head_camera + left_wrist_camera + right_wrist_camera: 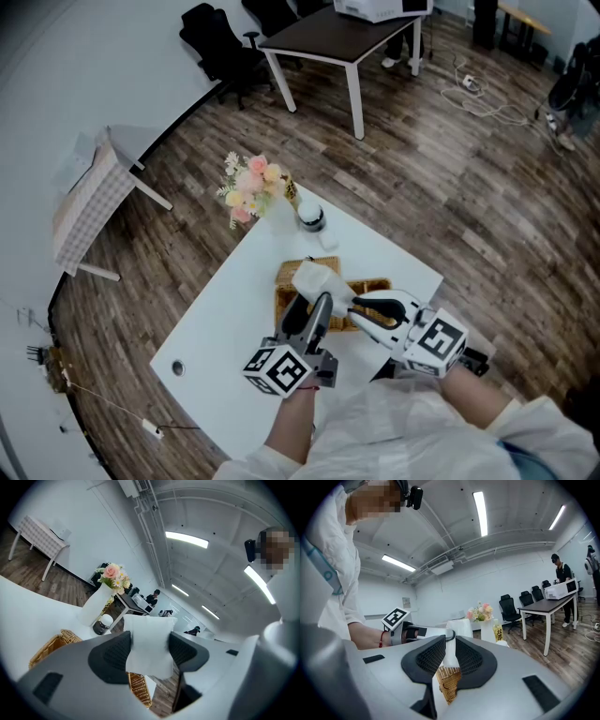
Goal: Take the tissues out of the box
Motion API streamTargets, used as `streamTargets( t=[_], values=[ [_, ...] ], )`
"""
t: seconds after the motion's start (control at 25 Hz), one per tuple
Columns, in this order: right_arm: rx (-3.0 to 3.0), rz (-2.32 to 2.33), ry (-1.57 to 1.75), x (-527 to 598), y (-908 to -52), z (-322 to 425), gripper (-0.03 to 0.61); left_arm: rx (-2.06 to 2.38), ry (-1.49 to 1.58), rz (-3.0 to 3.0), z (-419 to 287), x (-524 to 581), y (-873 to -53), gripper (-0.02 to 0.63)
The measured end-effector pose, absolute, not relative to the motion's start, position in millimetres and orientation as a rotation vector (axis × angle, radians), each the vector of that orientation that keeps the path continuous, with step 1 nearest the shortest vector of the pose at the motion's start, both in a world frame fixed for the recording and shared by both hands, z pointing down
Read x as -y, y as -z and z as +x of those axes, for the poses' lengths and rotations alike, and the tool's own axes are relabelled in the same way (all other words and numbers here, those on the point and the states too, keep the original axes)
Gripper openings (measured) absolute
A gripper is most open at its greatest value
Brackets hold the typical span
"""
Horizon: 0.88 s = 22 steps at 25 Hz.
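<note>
The tissue (149, 644) stands upright between my left fingers (112, 654), a folded white sheet with its top above the tips and its lower edge hanging down past the pads. My left gripper (312, 300) has those fingers moderately apart, each pad against one side of the sheet, so the tissue is pinched and lifted above the wicker box (283, 276). In the head view it shows as a white bunch over the left part of the box, which sits on the white counter (225, 319).

My right gripper (449, 653) comes in from the box's right side. Its fingers are drawn close together, leaving only a narrow slot, and the woven wall of the box sits in that slot low between the pads; they seem to clamp it.

Beyond the box, near the counter's far corner, are a bunch of flowers (251, 183) and a small jar (311, 217).
</note>
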State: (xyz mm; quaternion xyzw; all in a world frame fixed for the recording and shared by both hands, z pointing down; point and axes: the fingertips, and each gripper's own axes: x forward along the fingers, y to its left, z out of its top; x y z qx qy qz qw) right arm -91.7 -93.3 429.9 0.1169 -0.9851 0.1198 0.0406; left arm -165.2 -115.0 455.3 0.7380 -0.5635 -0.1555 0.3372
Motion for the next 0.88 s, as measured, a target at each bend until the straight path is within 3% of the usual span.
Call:
streamTargets(
  t=[0.4,0.88],
  values=[
    [3.043,0.350,-0.318,91,-416,-92,0.083,1.477,0.442,1.930,-167,116,-443,0.258],
    [3.011,0.362,-0.256,93,-419,-92,0.031,1.482,0.426,1.925,-169,116,-443,0.257]
  ],
)
